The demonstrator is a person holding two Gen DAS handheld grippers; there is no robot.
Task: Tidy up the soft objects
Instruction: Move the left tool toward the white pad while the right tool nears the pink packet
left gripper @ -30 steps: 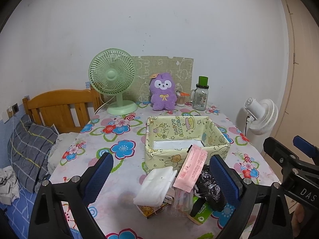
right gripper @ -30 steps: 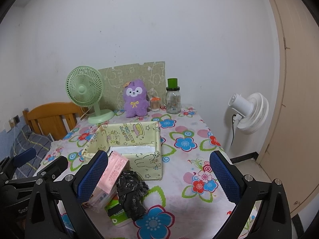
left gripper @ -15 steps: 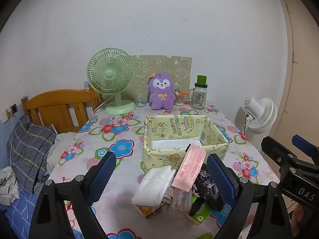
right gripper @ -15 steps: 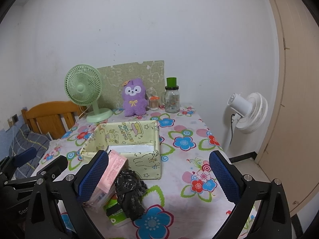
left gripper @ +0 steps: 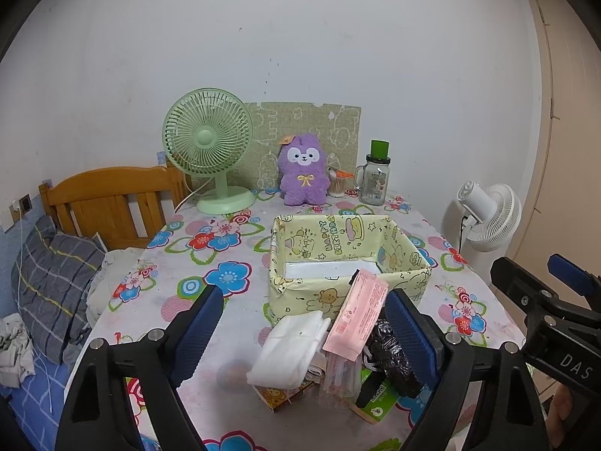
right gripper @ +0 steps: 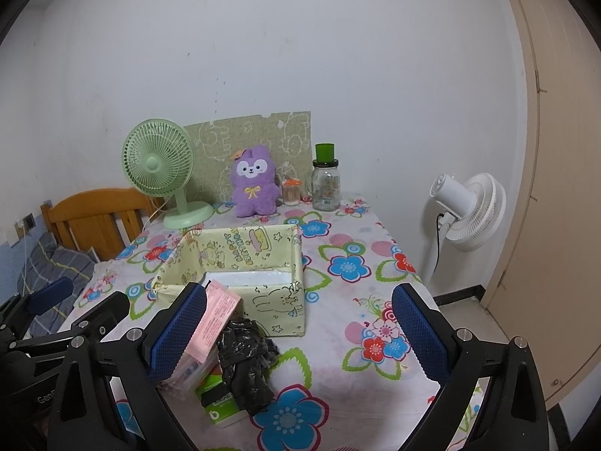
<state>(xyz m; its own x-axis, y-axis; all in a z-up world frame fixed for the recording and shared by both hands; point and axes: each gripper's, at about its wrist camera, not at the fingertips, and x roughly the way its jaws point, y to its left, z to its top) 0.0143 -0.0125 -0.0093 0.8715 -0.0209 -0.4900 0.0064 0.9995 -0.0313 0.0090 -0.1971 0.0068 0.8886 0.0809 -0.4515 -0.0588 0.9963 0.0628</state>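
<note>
1. Table (left gripper: 233,312) with flowered cloth: carries everything, near edge close under both cameras. Risk: things at the near edge pushed off by a low approach.
2. Yellow box (left gripper: 300,293) in the middle of the table, open at top, only a white sheet seen on its floor. Probably the place for the soft things. Thin walls, so likely to dent or slide if bumped by a finger.
3. Left gripper (left gripper: 300,332): jaws released and spread wide, nothing between them, hovering over the pile. Right gripper (right gripper: 296,329): also wide apart and holding nothing, to the right of the pile.
4. Pile just in front of the box, all touching or overlapping:
   - white folded cloth (left gripper: 289,349), lying on a small printed carton (left gripper: 281,398); could unfold if pinched by one layer only.
   - pink packet (left gripper: 358,319), leaning up against the box wall; may tip over when a neighbour is lifted.
   - black crumpled bag (right gripper: 244,360), lying over a green carton (right gripper: 218,402); loose folds may drag the carton along.
5. Clear wrapped item under the pink packet: too unclear to name.
6. Both grippers near each other at the same pile: collision possible if both reach in together.
</note>
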